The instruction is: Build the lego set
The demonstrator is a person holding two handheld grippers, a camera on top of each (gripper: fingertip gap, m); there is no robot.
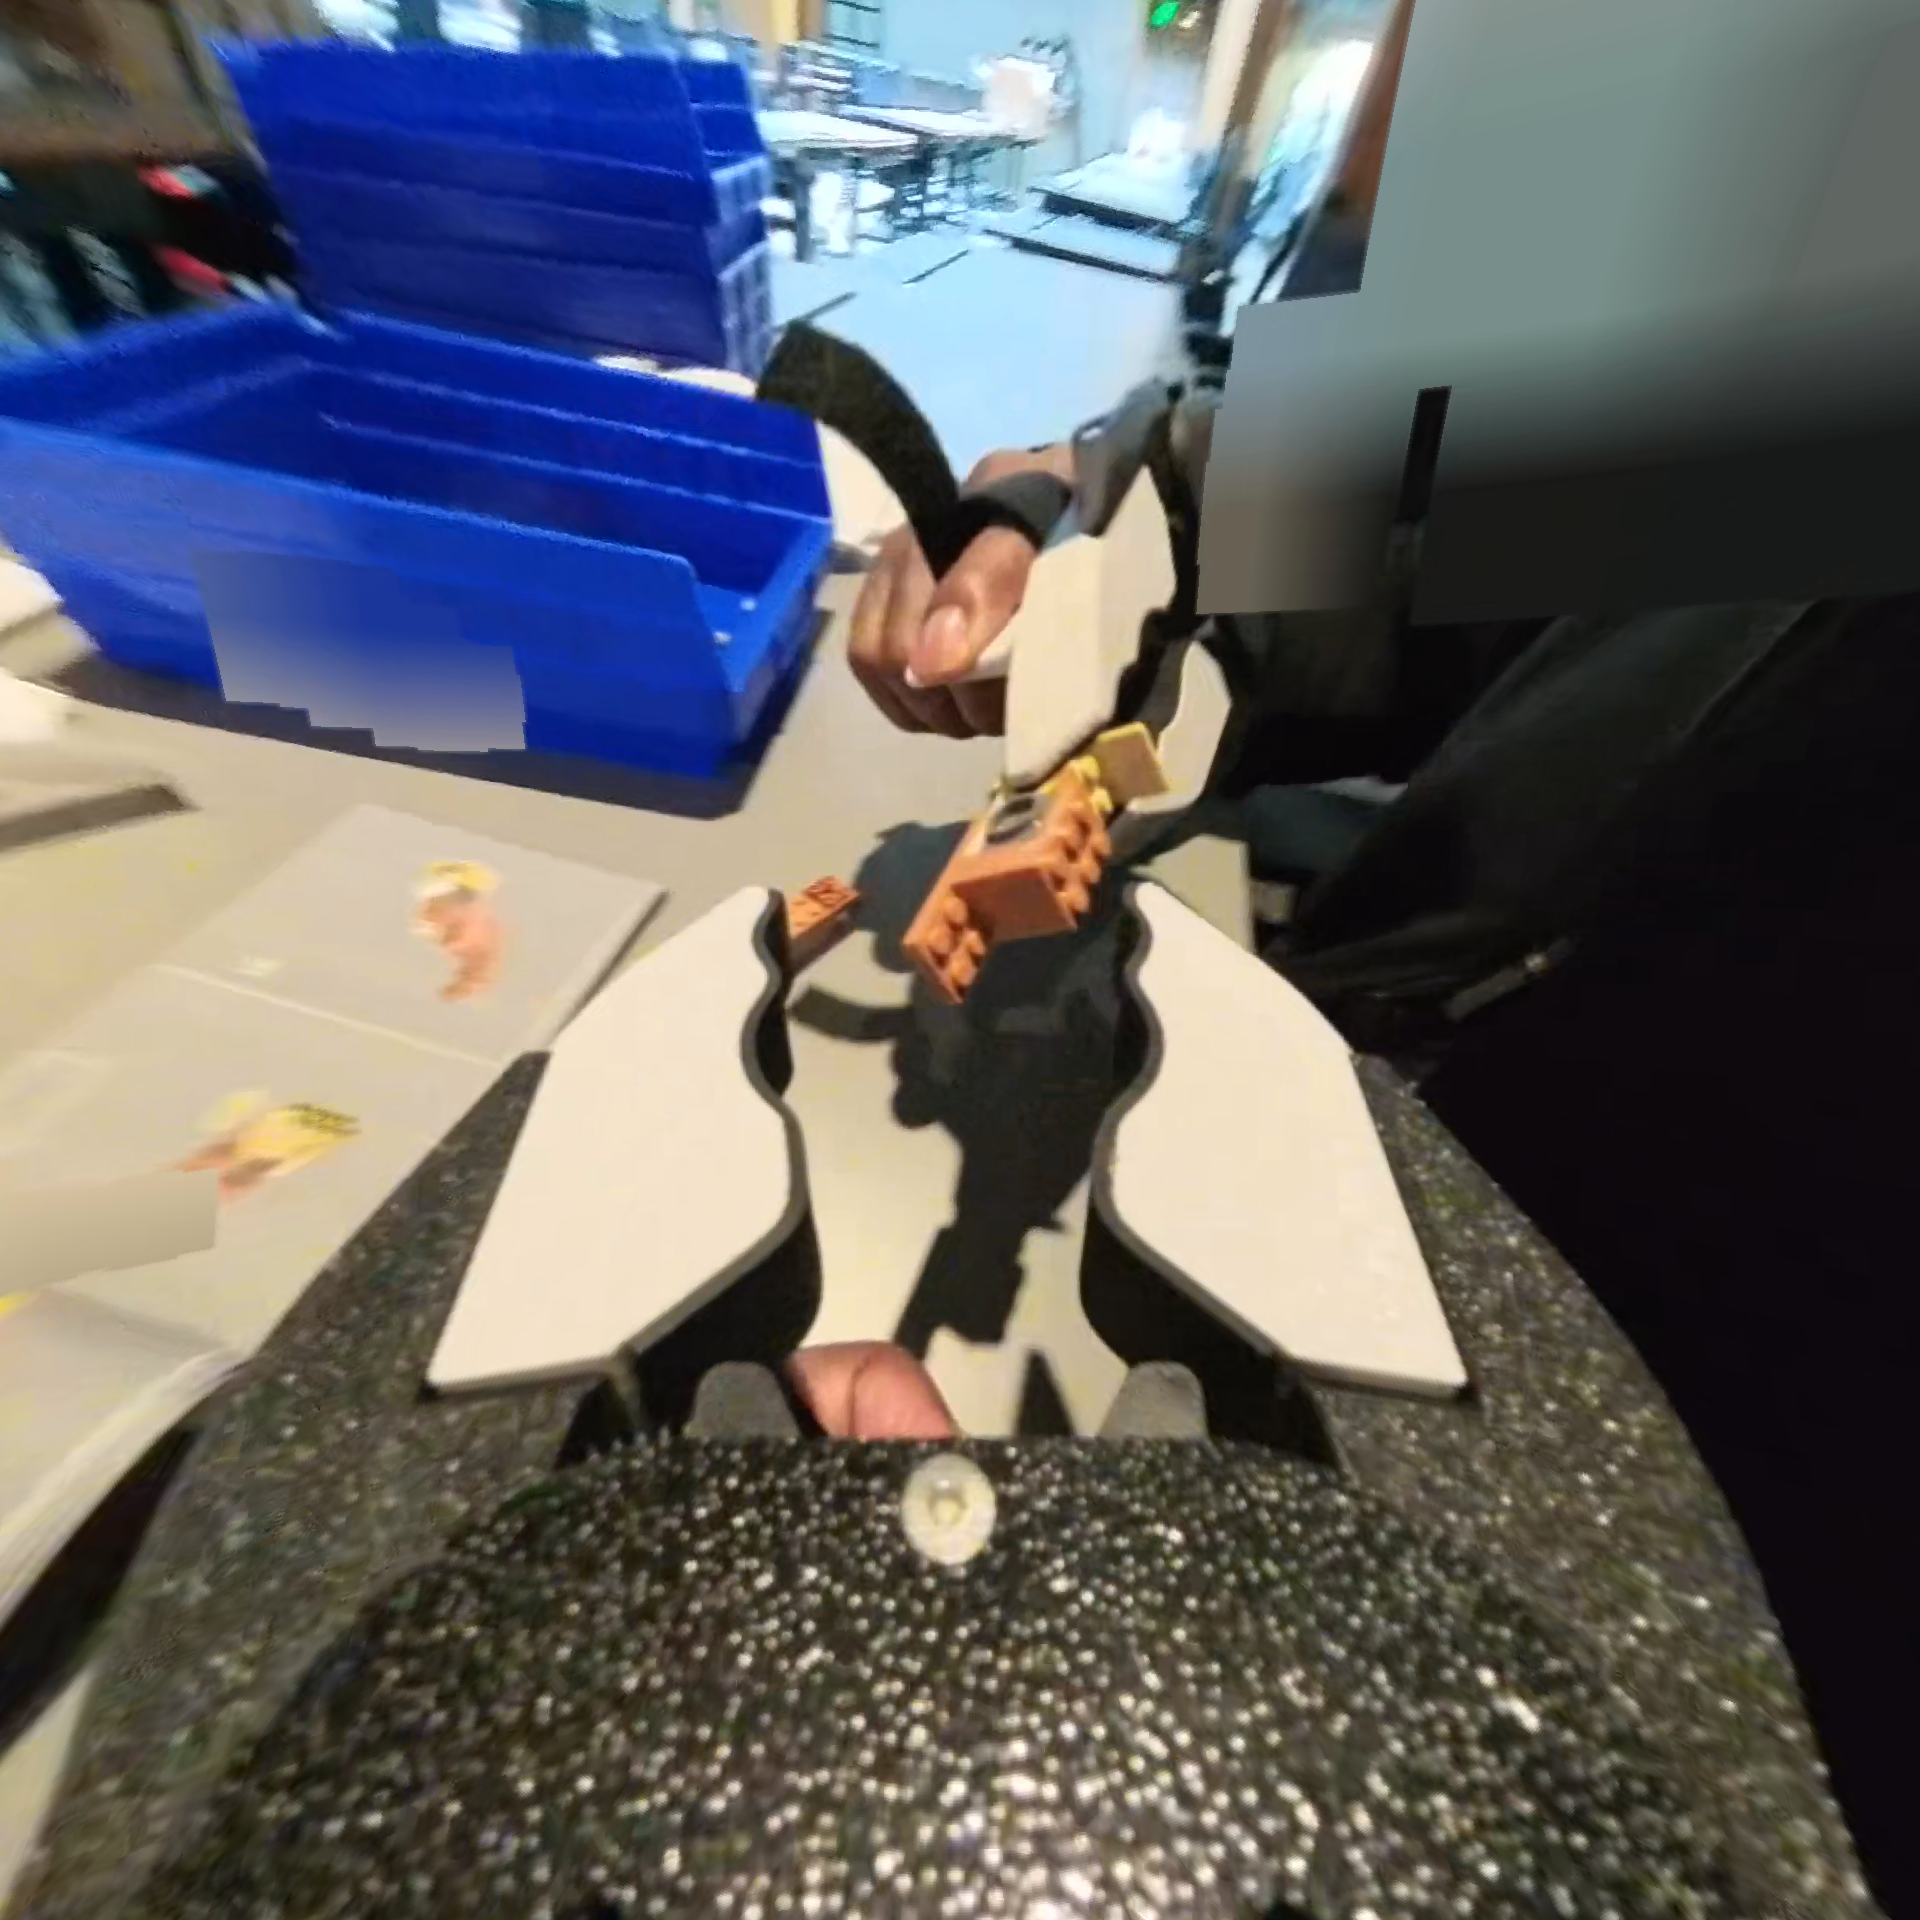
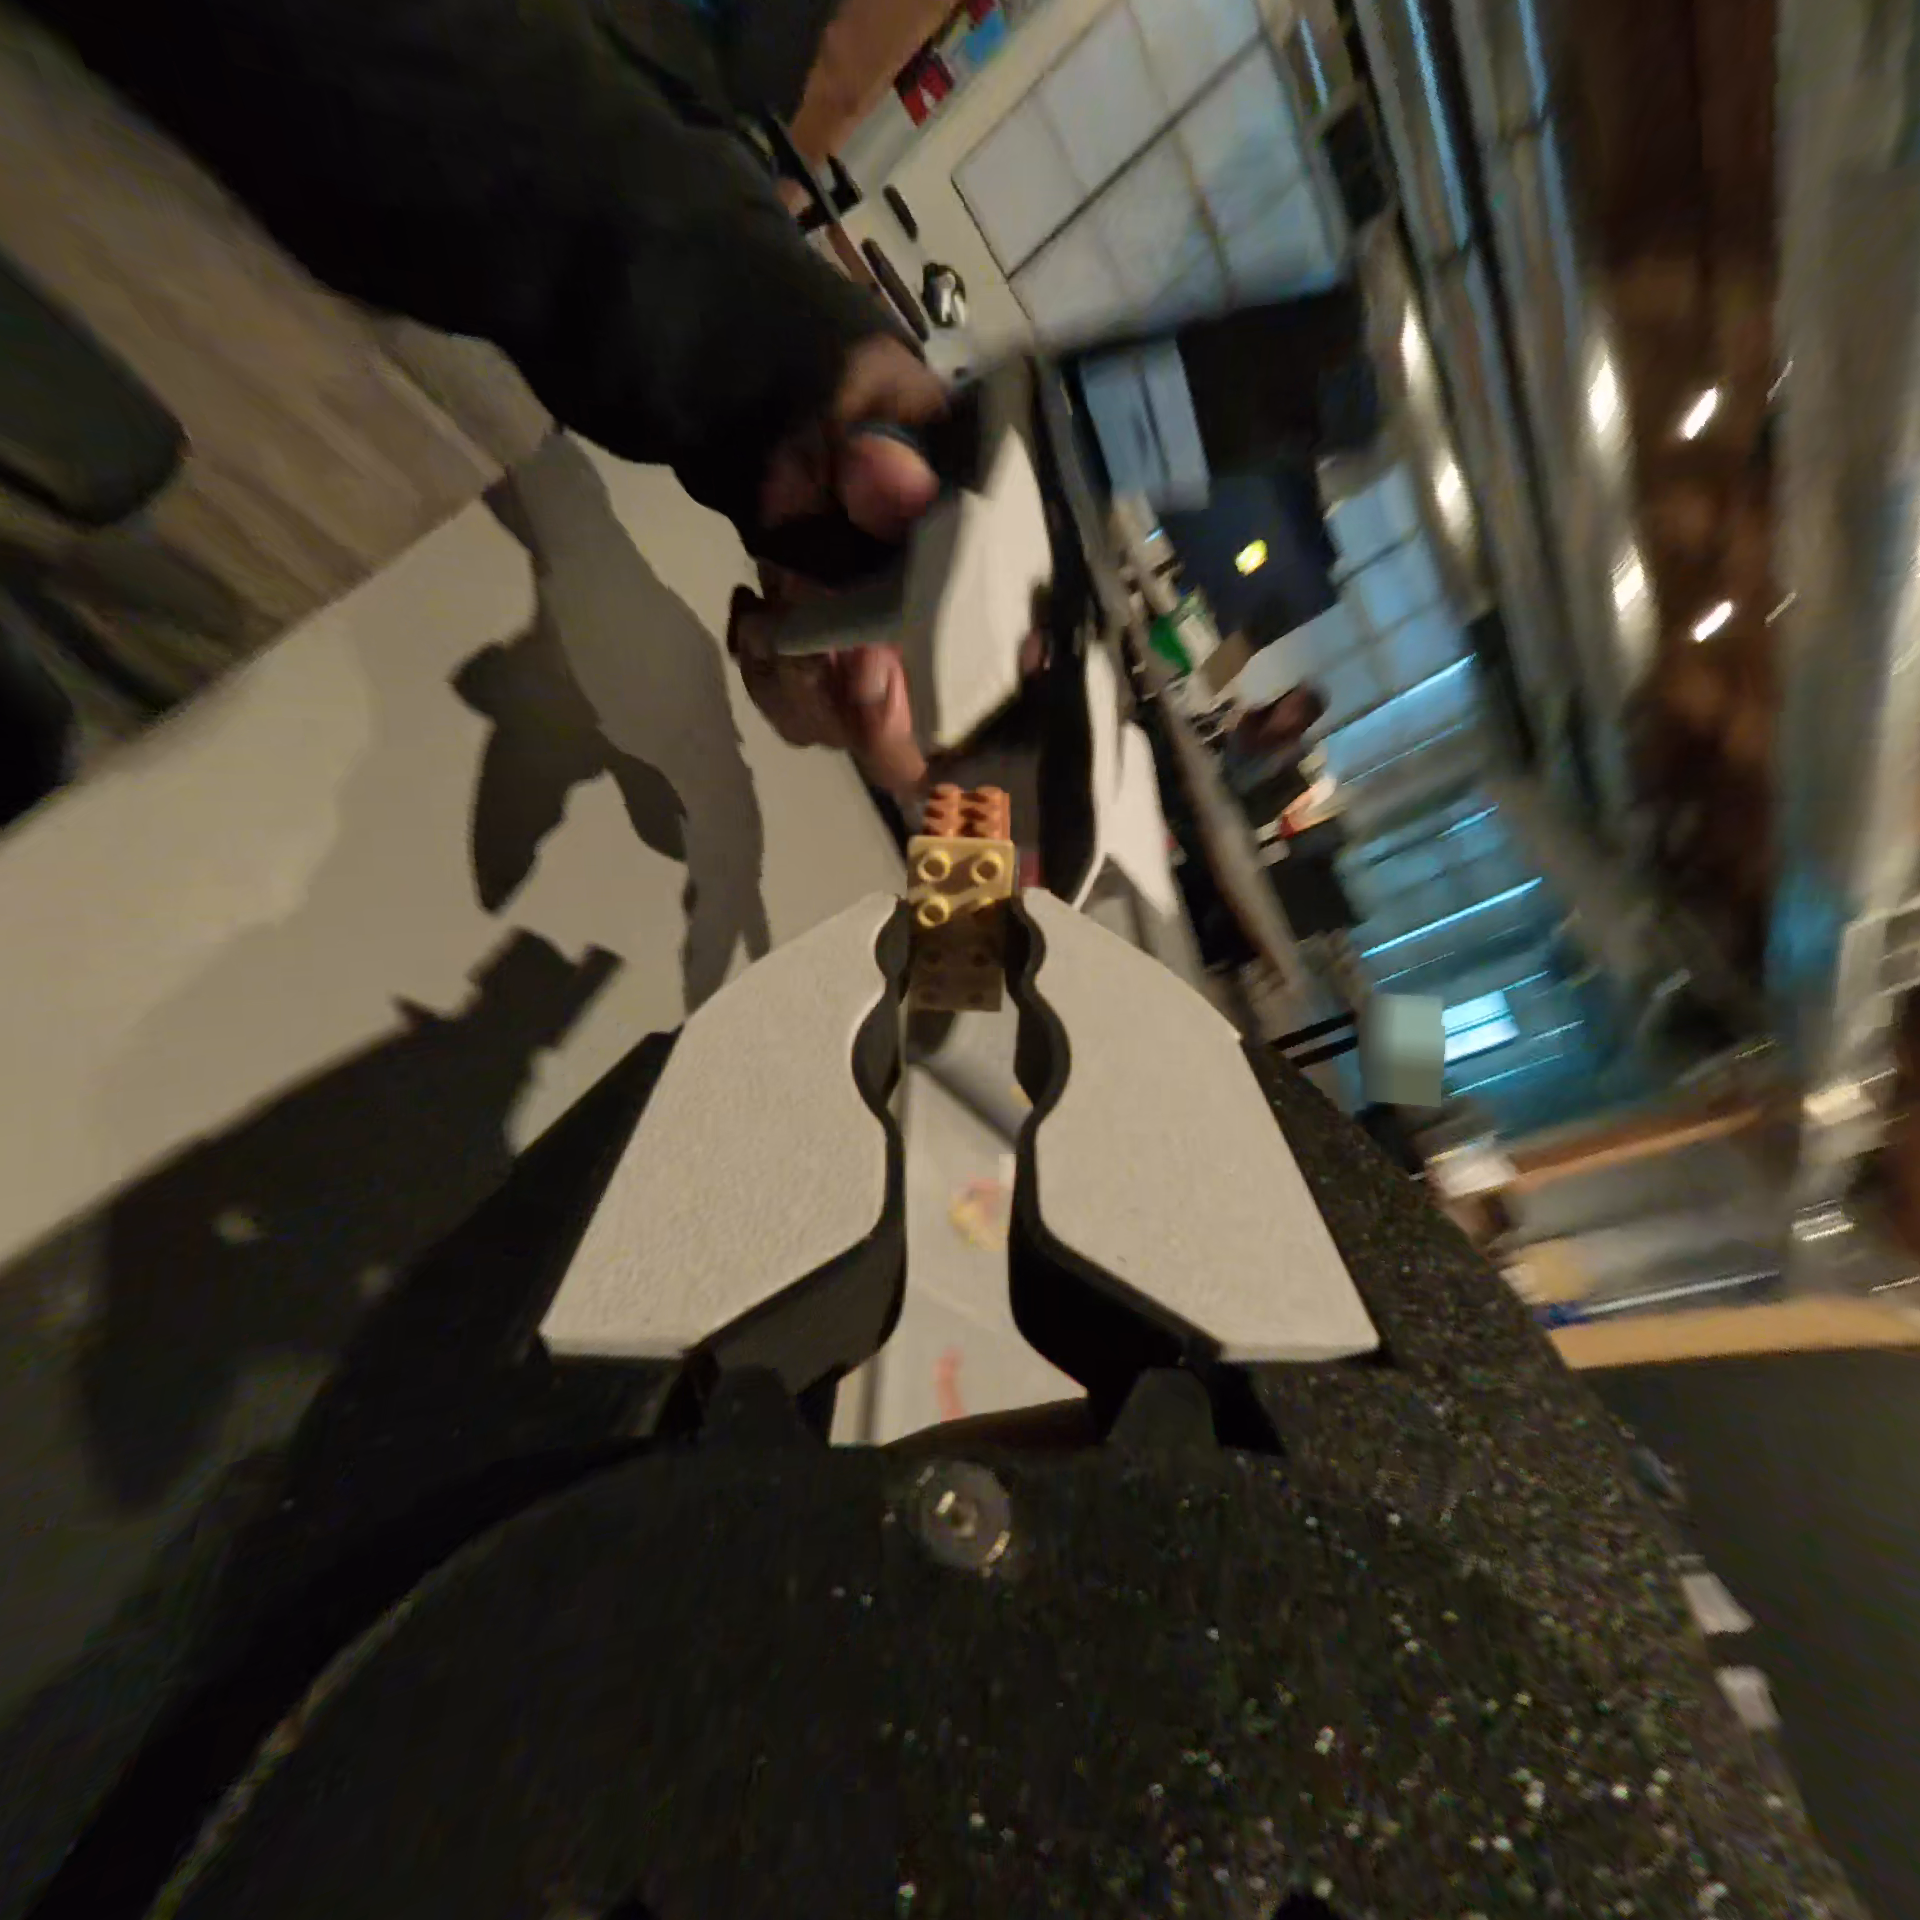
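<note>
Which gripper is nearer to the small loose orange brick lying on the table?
Left. The left gripper is open, its fingertip beside the small loose orange brick. The right gripper is farther, shut on the orange and tan brick assembly.

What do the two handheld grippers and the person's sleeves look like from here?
Both the left gripper and the right gripper have flat pale-grey fingers with wavy black inner edges, on black speckled bodies with a central screw. A curved black strap shows behind the right one. The sleeves are black.
</note>
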